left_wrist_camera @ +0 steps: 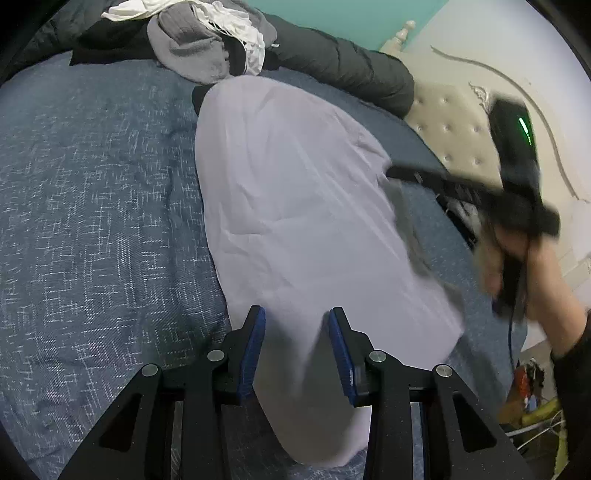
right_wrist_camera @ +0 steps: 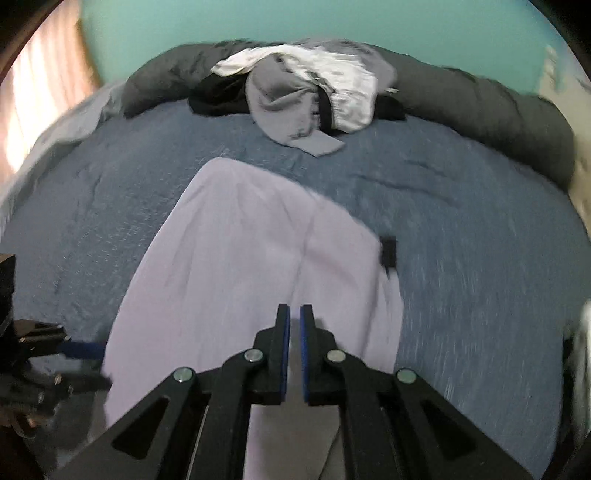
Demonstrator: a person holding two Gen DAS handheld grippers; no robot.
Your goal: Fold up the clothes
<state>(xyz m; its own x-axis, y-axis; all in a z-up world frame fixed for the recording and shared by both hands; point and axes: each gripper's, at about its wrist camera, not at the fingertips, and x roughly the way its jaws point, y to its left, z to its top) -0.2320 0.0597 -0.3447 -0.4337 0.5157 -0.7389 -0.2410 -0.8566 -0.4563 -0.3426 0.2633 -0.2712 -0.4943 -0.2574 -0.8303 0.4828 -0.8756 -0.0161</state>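
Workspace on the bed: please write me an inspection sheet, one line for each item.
Surface: blue bedspread, wrinkled.
Job's things: lilac garment spread flat, near edge between the left claw's fingers, not pinched.
Clutter: pile of grey, white and black clothes at the far side, against a rolled dark duvet.
Grippers: left claw open; right claw shut, nothing seen gripped.
Cables: blue cable below the right hand.
Surroundings: teal wall, tufted headboard.
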